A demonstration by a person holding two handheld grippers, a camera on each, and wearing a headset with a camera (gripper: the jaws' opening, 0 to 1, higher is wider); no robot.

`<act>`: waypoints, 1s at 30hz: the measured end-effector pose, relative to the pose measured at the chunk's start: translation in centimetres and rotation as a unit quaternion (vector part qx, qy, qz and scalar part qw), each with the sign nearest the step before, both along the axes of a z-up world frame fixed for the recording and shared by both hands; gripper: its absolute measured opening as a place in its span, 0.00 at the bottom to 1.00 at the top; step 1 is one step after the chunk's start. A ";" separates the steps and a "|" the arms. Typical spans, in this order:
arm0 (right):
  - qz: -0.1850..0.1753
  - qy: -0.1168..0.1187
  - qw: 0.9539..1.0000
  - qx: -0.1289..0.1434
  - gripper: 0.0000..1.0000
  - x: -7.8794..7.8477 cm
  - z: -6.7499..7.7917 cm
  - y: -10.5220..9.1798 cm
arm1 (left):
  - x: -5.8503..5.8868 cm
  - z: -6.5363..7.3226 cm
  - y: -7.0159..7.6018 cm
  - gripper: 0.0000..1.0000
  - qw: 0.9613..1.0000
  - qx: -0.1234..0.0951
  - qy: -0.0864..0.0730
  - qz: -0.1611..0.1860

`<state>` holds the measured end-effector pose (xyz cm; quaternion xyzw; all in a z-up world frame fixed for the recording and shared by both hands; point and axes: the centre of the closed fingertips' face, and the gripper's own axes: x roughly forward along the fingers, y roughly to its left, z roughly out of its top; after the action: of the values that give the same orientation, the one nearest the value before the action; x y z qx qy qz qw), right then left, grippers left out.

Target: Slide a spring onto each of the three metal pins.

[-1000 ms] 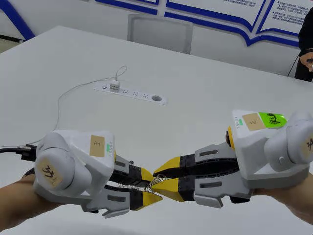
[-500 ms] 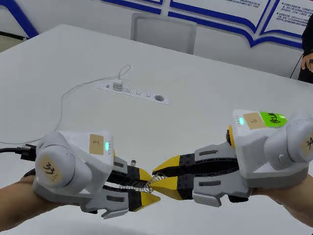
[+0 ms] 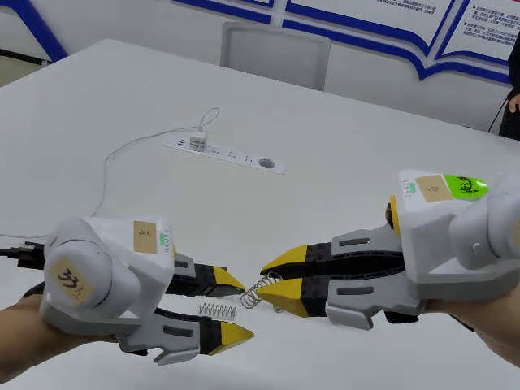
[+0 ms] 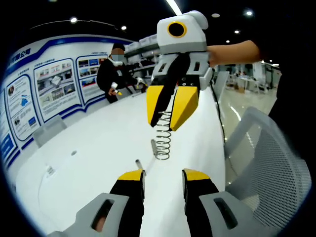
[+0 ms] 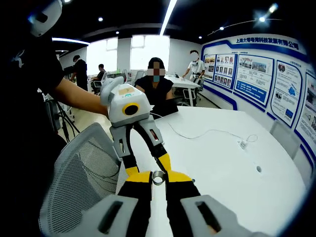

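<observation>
Head view, nearest first. Left tool (image 3: 247,309): jaws wide, nothing gripped. A loose spring (image 3: 217,309) lies on the counter (image 3: 341,187) between those jaws; I cannot tell whether a pin runs through it. Right tool (image 3: 266,283), nearly tip to tip with the left: jaws narrow, pinching one end of the held spring (image 3: 253,292), whose free end points toward the left tool.

Left gripper view: a small metal stub (image 4: 138,162) sits on the counter just past the left jaw tip. It is probably a pin, but too small to confirm.

Farther out is a power strip (image 3: 223,153), well apart from the work.

Judgement: this is a threading step, with a spring in hand but no pin in either grip. The next move likely calls for the left tool to pick up a pin and present it end-on. The right tool then lines up the spring's bore and slides it on.
</observation>
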<state>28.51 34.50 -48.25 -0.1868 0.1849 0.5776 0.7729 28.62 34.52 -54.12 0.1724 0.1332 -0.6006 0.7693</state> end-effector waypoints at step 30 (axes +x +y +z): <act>-0.140 0.003 0.988 -0.069 0.10 8.1 -4.4 -7.2 | 3.0 -0.8 7.5 0.70 0.990 -0.028 0.069 0.117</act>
<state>36.60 27.28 -52.67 -0.2103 0.2515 0.4501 0.8306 31.62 41.98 -54.88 0.0920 0.1883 -0.5204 0.8278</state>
